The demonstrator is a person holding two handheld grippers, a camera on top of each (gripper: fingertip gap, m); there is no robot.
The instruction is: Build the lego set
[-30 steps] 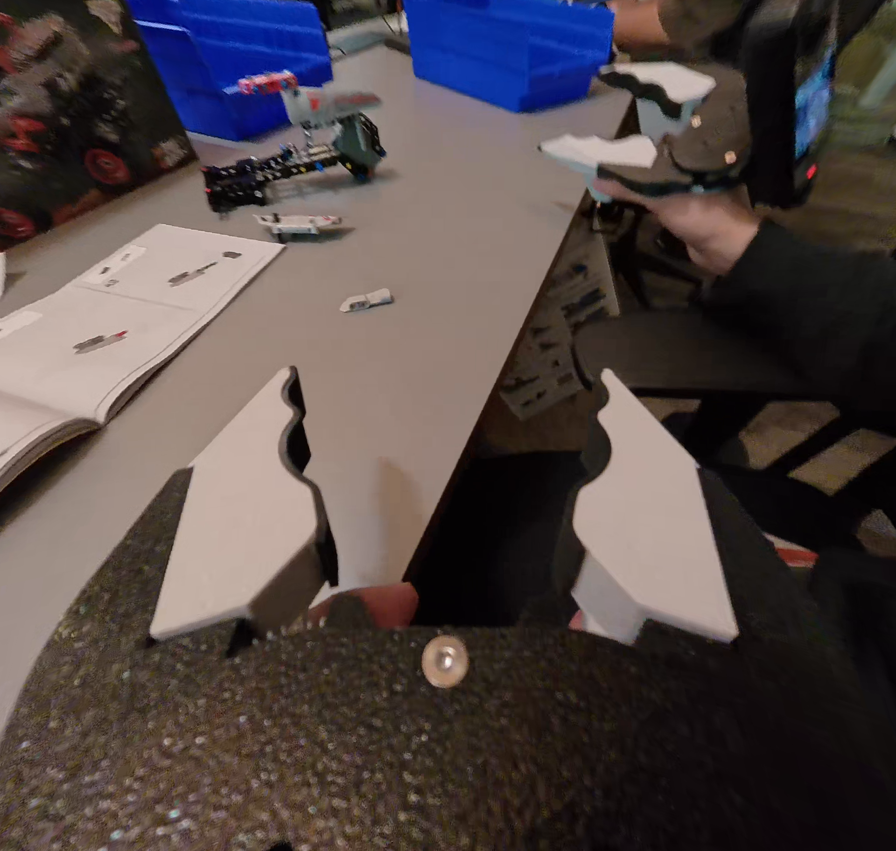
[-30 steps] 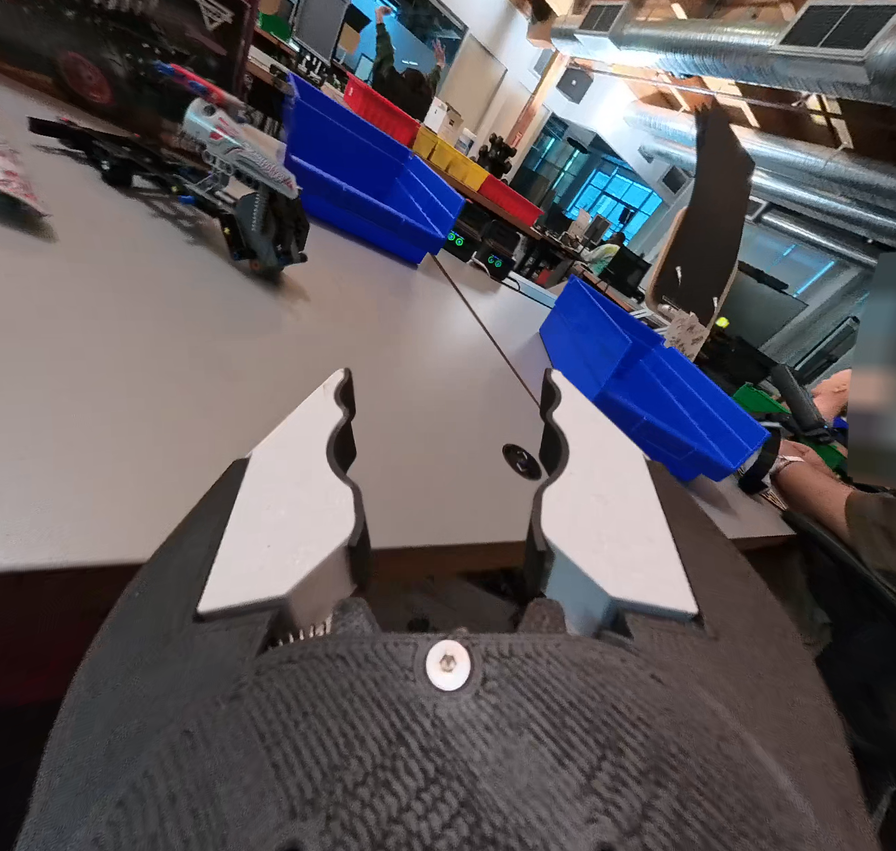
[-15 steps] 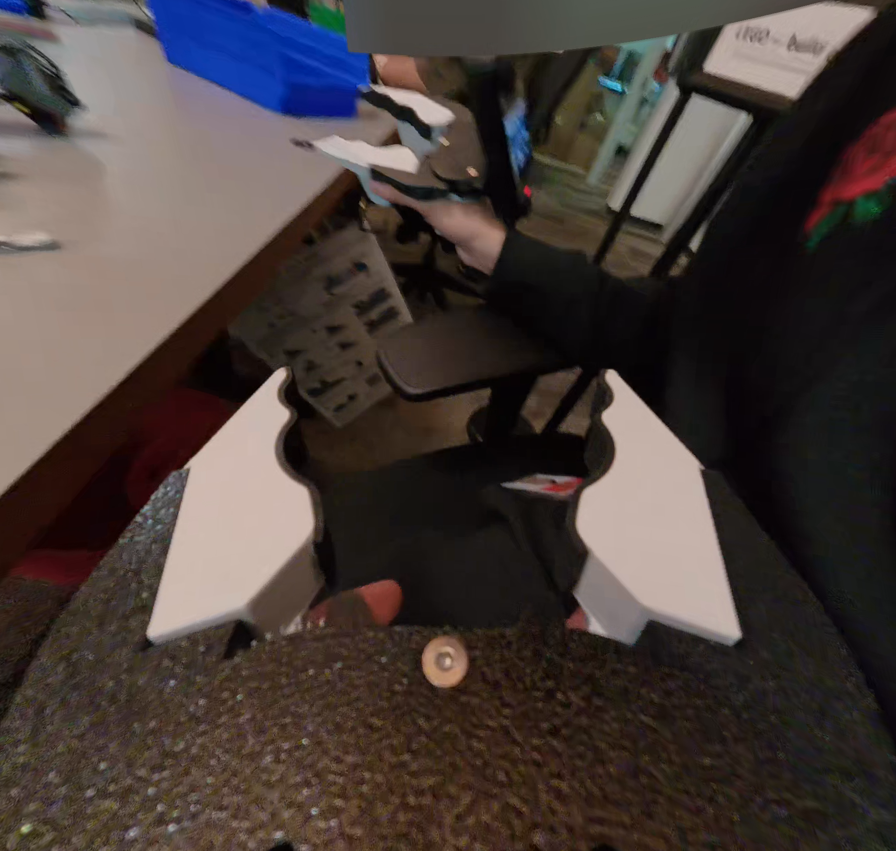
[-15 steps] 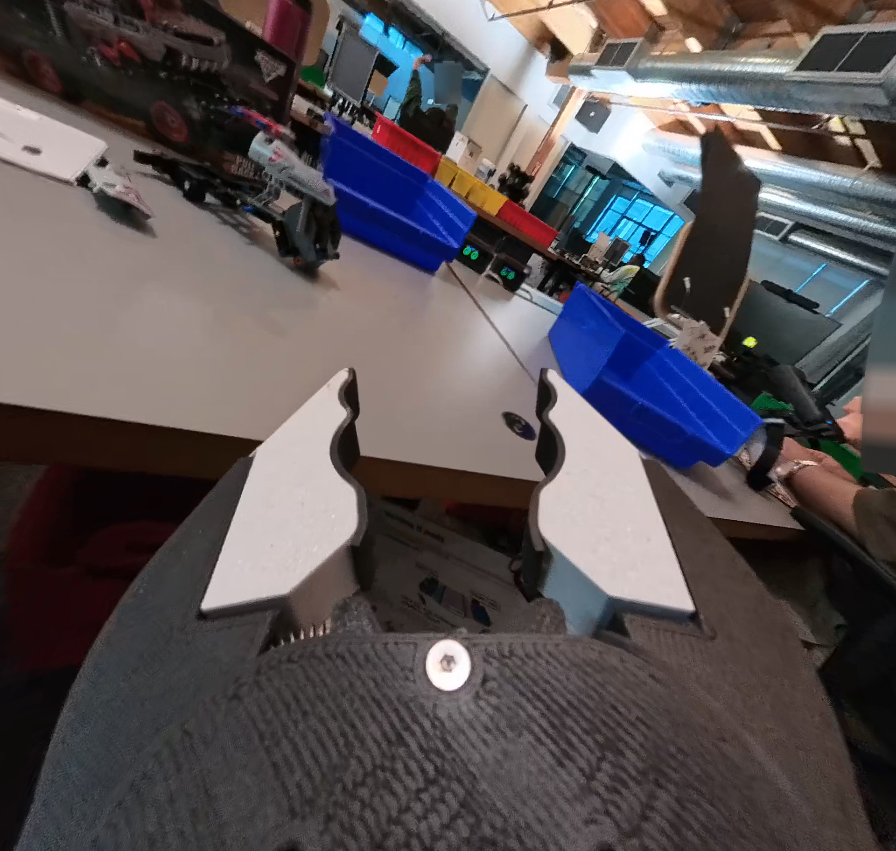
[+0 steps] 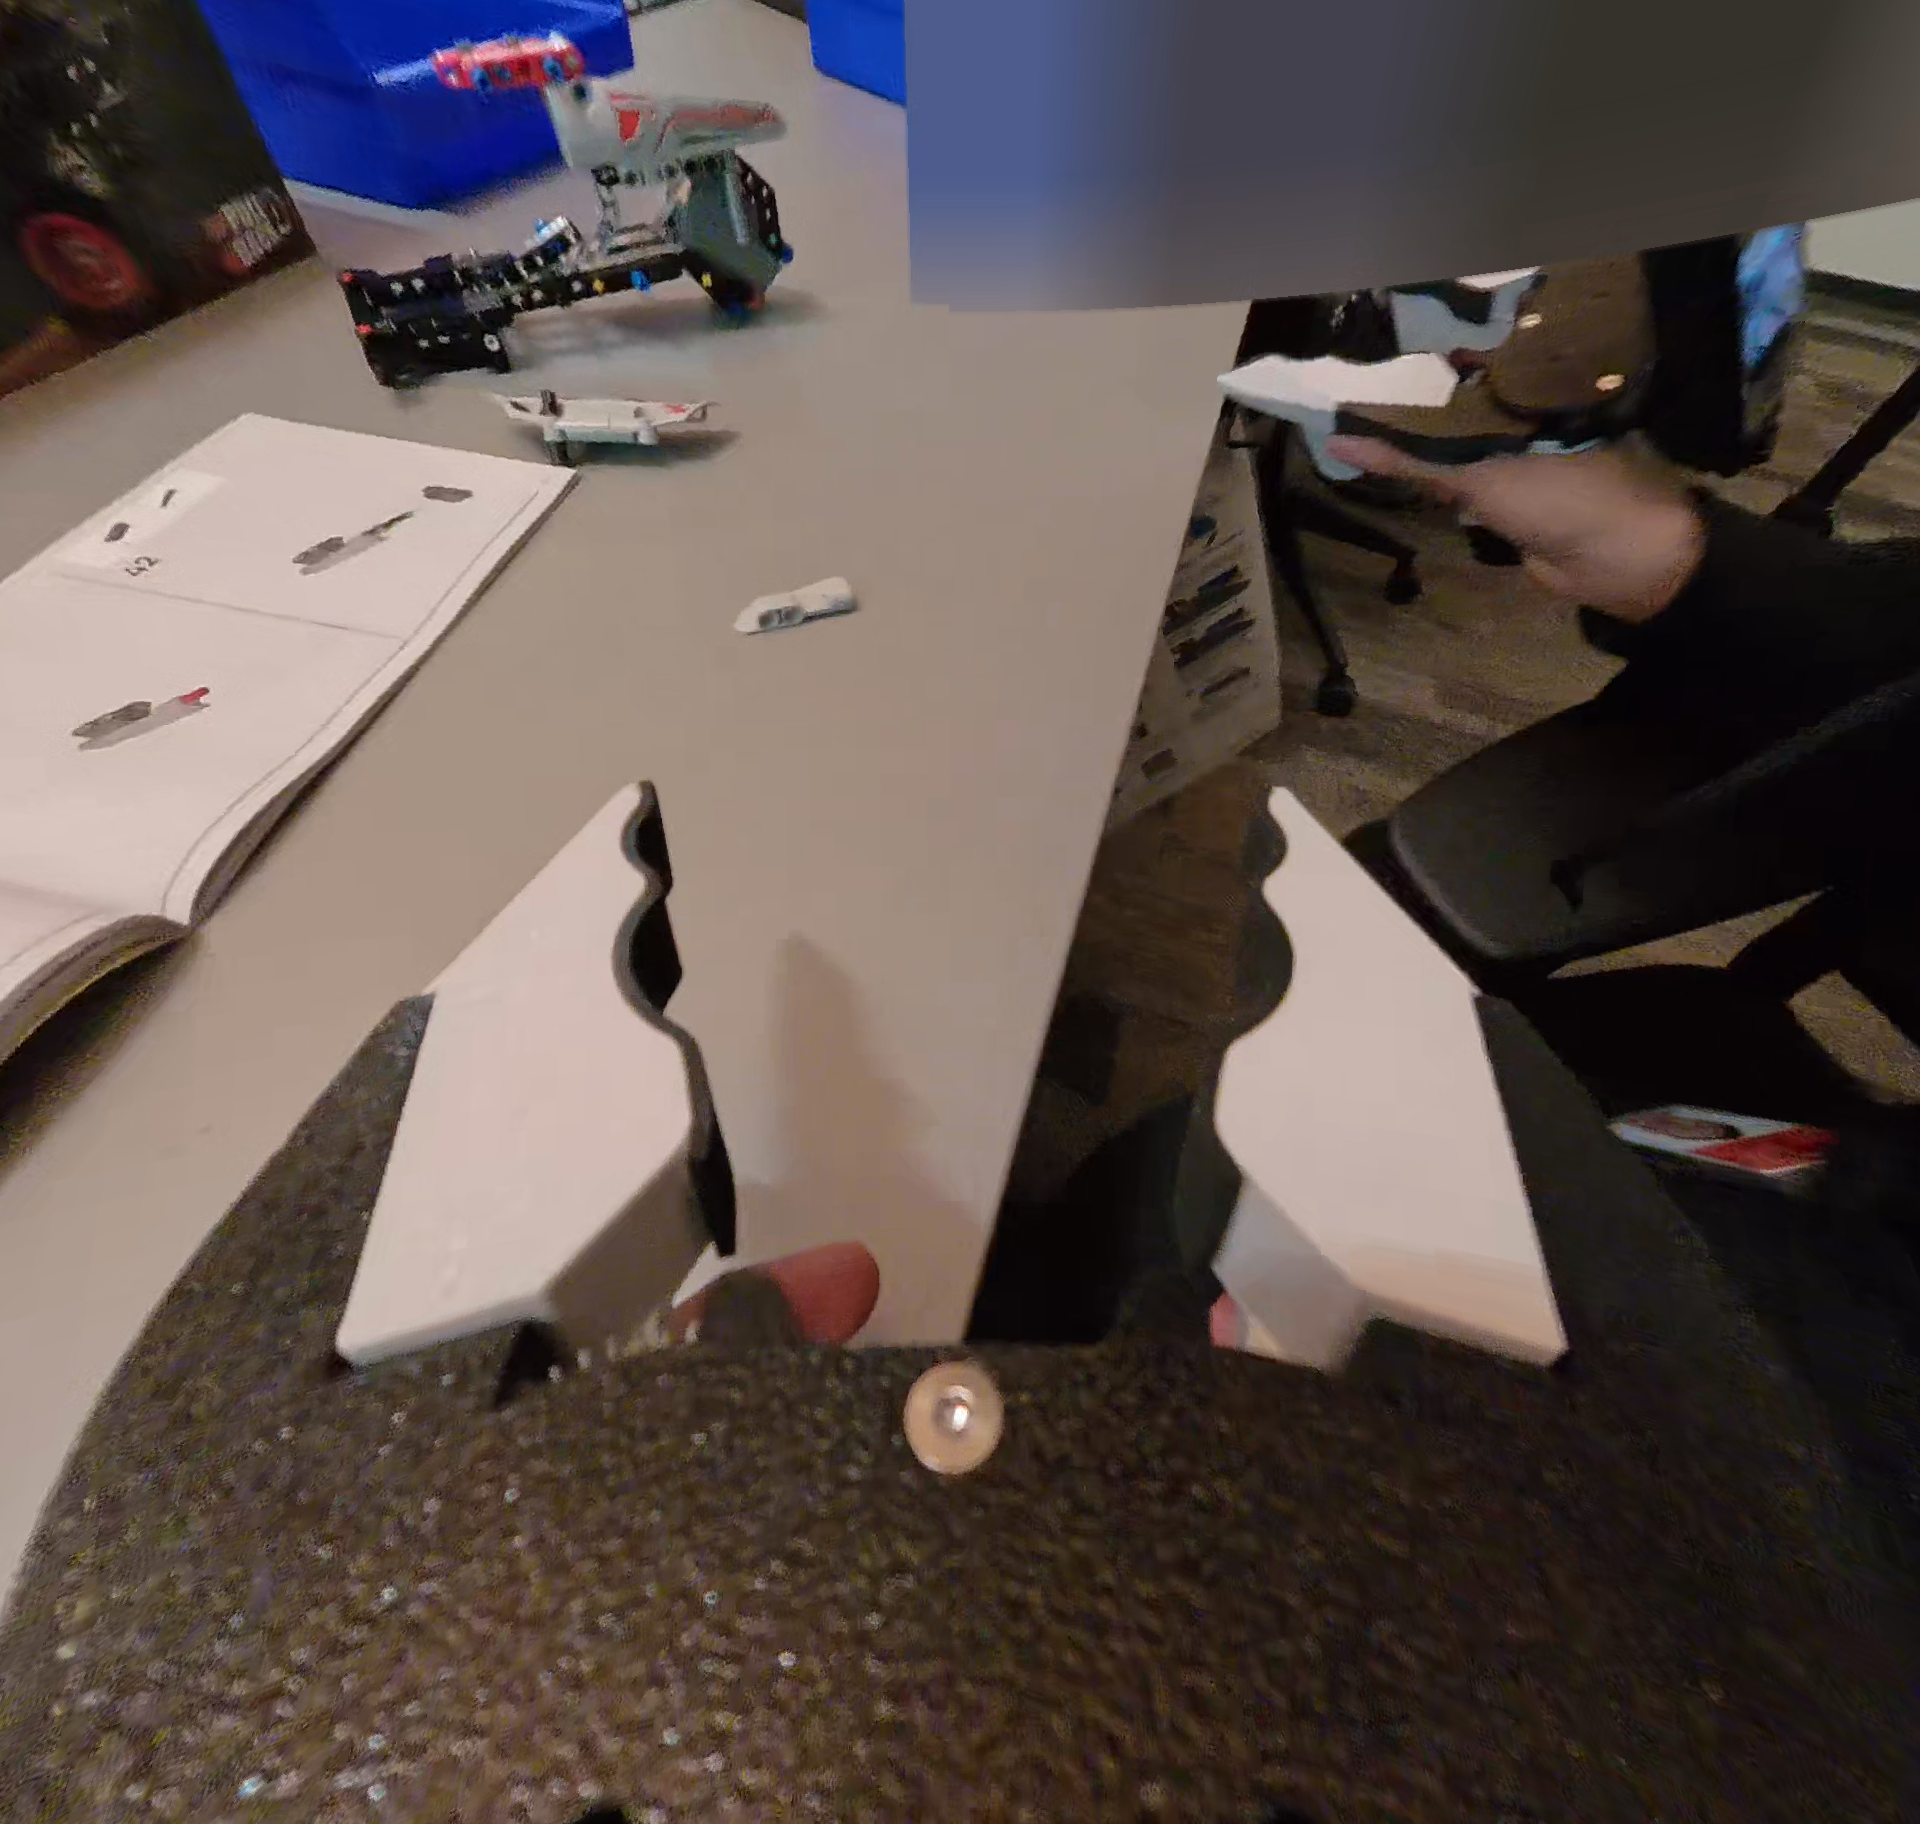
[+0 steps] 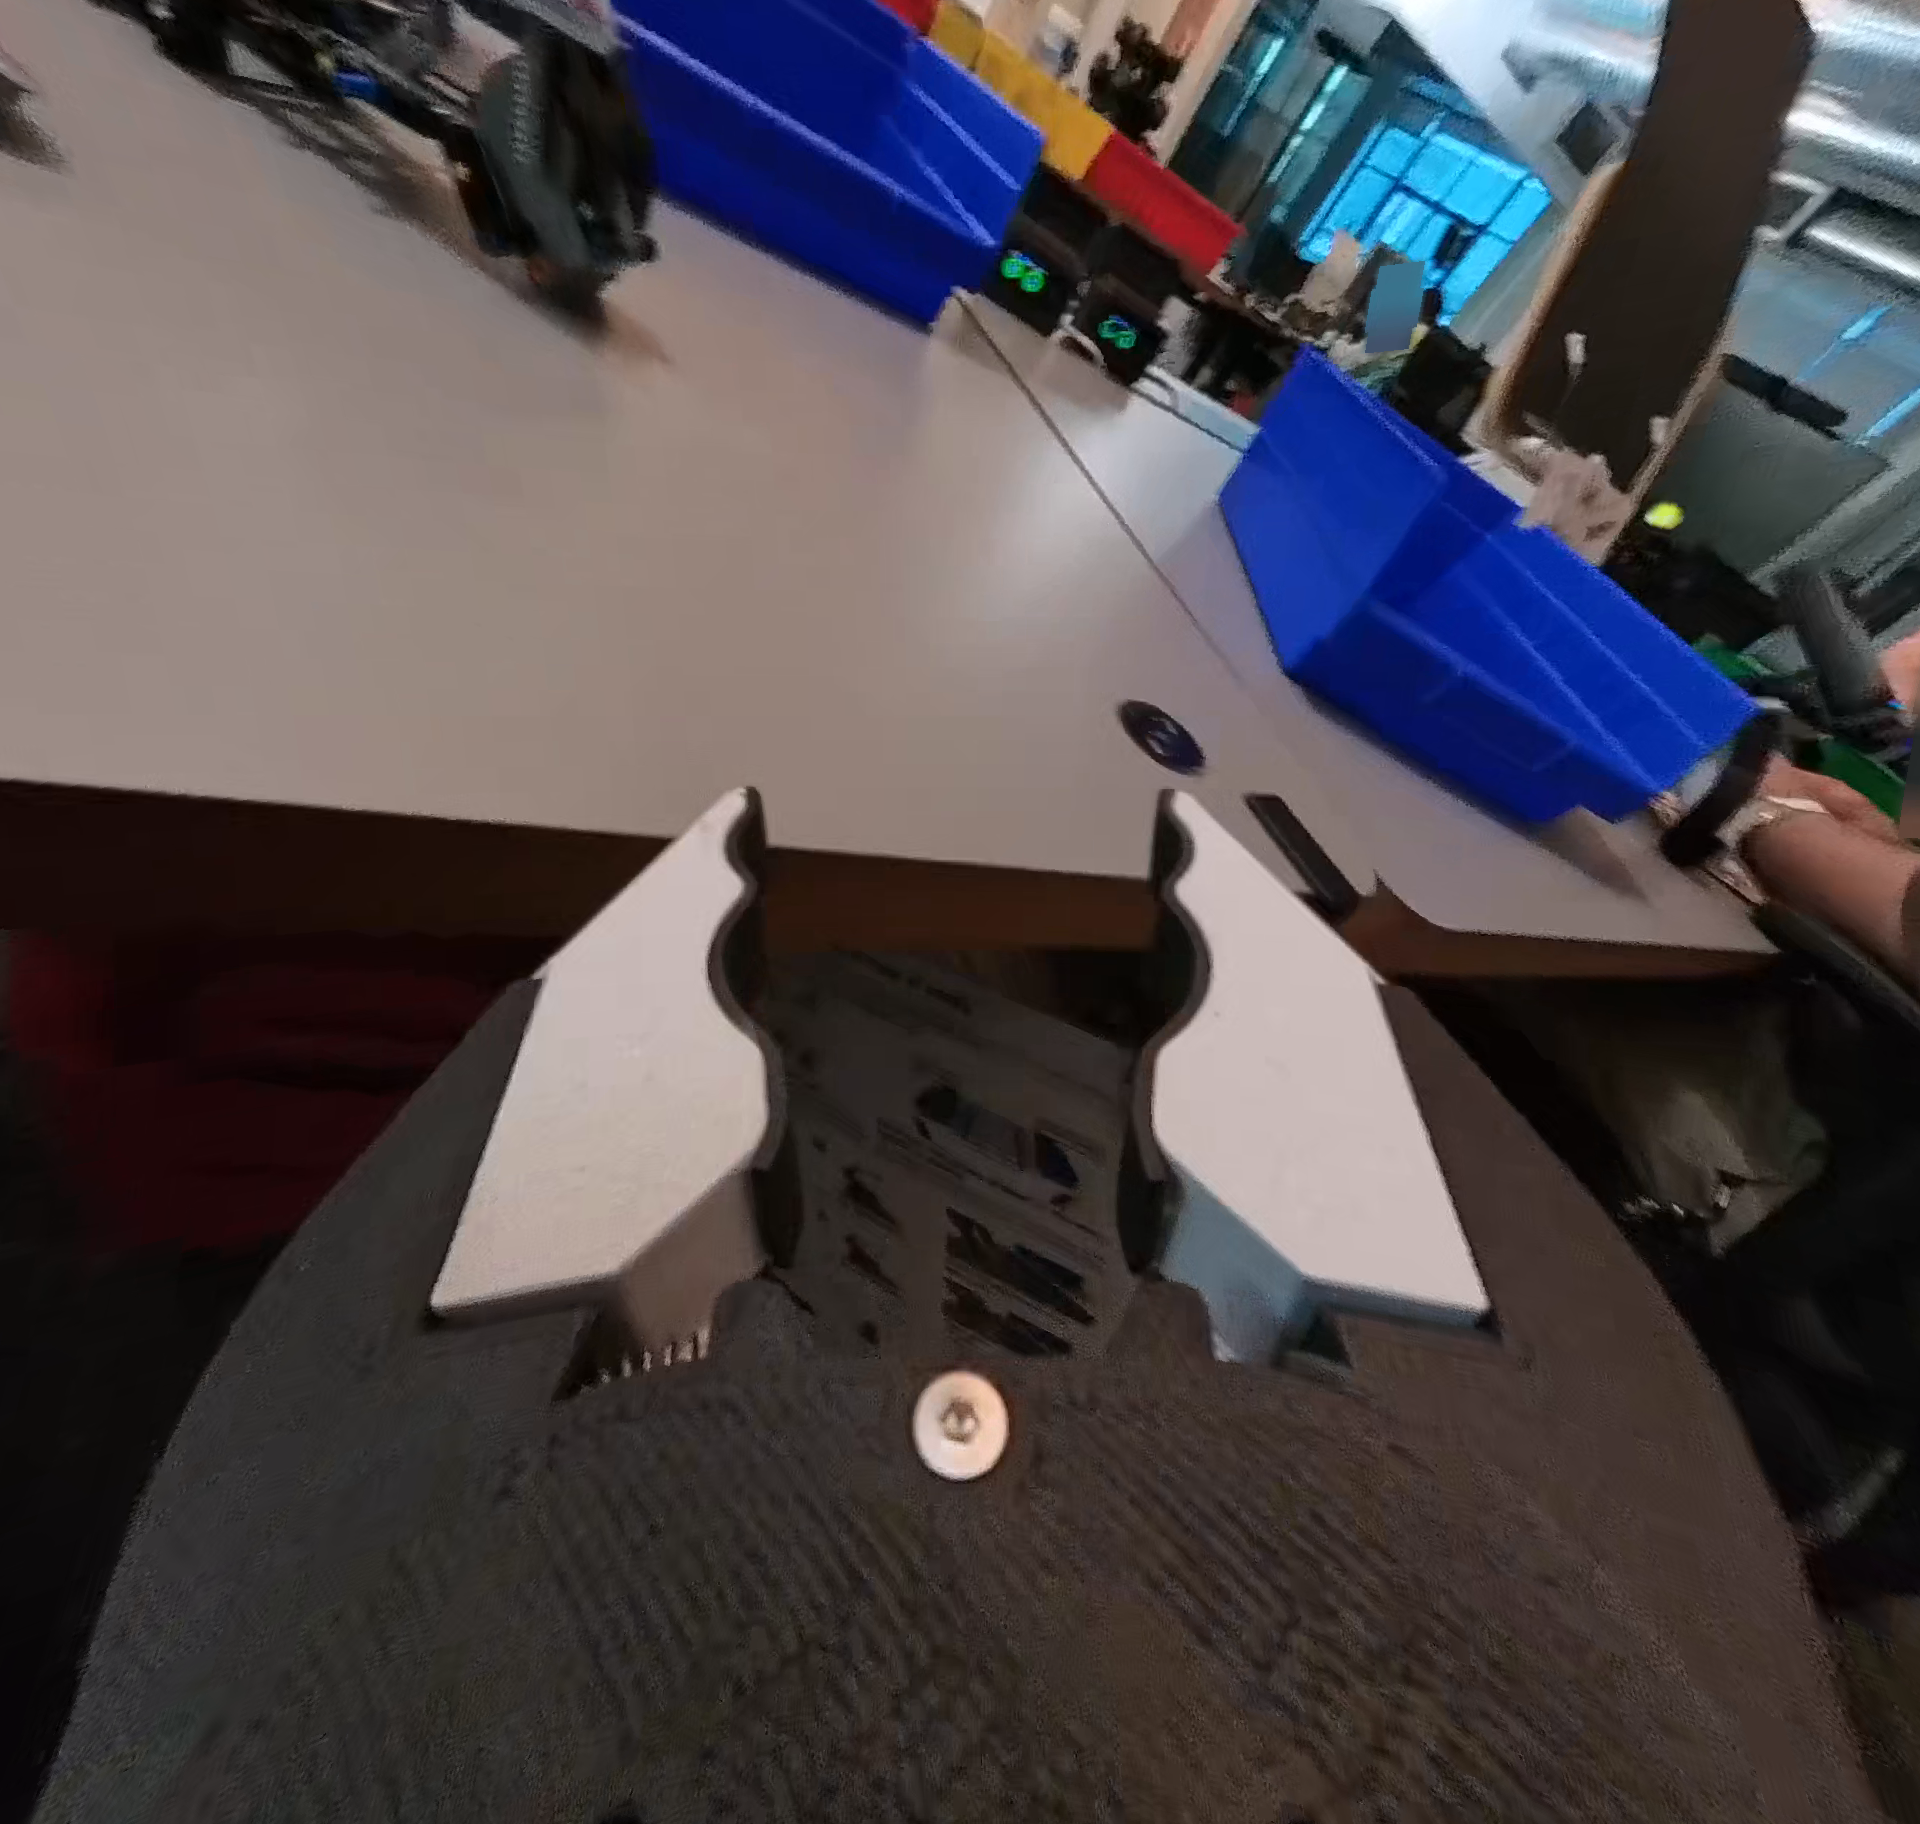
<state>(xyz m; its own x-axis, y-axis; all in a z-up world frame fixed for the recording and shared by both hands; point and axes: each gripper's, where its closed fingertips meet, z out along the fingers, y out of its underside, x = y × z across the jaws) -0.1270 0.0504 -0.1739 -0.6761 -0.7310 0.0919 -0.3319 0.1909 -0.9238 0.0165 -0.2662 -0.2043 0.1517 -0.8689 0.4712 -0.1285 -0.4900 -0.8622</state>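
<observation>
A partly built lego model (image 5: 582, 257), black frame with a grey and red top, stands far back on the grey table (image 5: 894, 486); it shows blurred in the right wrist view (image 6: 540, 133). A grey winged sub-assembly (image 5: 608, 418) lies in front of it and a small light grey piece (image 5: 798, 606) lies nearer. The open instruction booklet (image 5: 208, 652) lies at the left. My left gripper (image 5: 961, 798) is open and empty over the table's near right edge. My right gripper (image 6: 956, 818) is open and empty, off the table's edge; it also shows in the left wrist view (image 5: 1382, 382).
Blue bins stand at the back (image 5: 416, 39) and on the right part of the table (image 6: 1455, 611). The dark set box (image 5: 114, 143) stands at the far left. A black chair (image 5: 1621, 839) and a printed carton (image 5: 1205, 673) are beside the table. Another person's arm (image 6: 1829, 839) rests at the right. About 35 cm separates my left fingertips from my right. My right tips are about 25 cm from the small light grey piece (image 5: 798, 606), my left tips only 12 cm. The left tips stand about 20 cm off the grey winged sub-assembly (image 5: 608, 418).
My left gripper swung right off the table half a second ago and has swung back over its edge. My right gripper has dropped back below the table's edge. Both stayed open.
</observation>
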